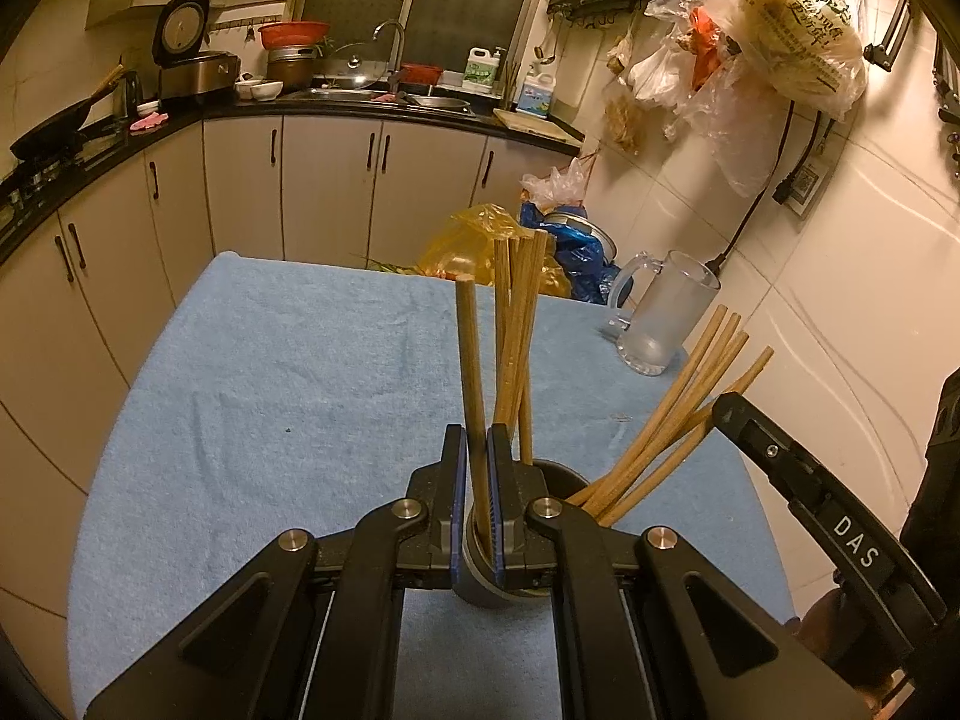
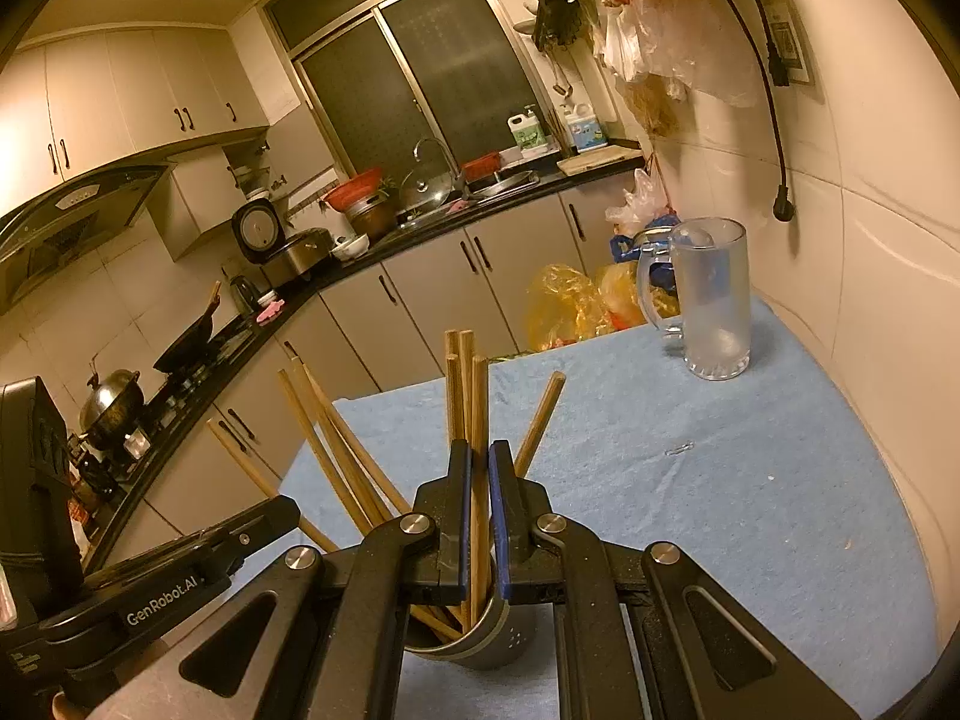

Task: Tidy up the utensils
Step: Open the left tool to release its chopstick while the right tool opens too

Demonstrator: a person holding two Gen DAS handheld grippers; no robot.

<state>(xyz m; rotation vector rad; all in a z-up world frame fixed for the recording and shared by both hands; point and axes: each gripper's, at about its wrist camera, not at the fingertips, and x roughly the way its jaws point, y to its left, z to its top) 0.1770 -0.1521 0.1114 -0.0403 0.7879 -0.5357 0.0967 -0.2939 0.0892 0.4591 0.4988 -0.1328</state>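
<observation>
A dark round utensil holder (image 1: pixel 555 474) stands on the blue towel near the table's front edge; it also shows in the right wrist view (image 2: pixel 480 642). Several wooden chopsticks (image 1: pixel 672 420) stand in it and fan outward. My left gripper (image 1: pixel 478 450) is shut on one chopstick (image 1: pixel 469 360), held upright over the holder. My right gripper (image 2: pixel 478 468) is shut on a few upright chopsticks (image 2: pixel 465 384) whose lower ends are inside the holder. The right gripper's arm (image 1: pixel 840 522) shows at right in the left wrist view.
A frosted glass mug (image 1: pixel 660 312) stands at the table's far right corner, near the tiled wall; it also shows in the right wrist view (image 2: pixel 711 300). Plastic bags (image 1: pixel 474 246) lie on the floor beyond the table. The blue towel (image 1: pixel 270 390) covers the table.
</observation>
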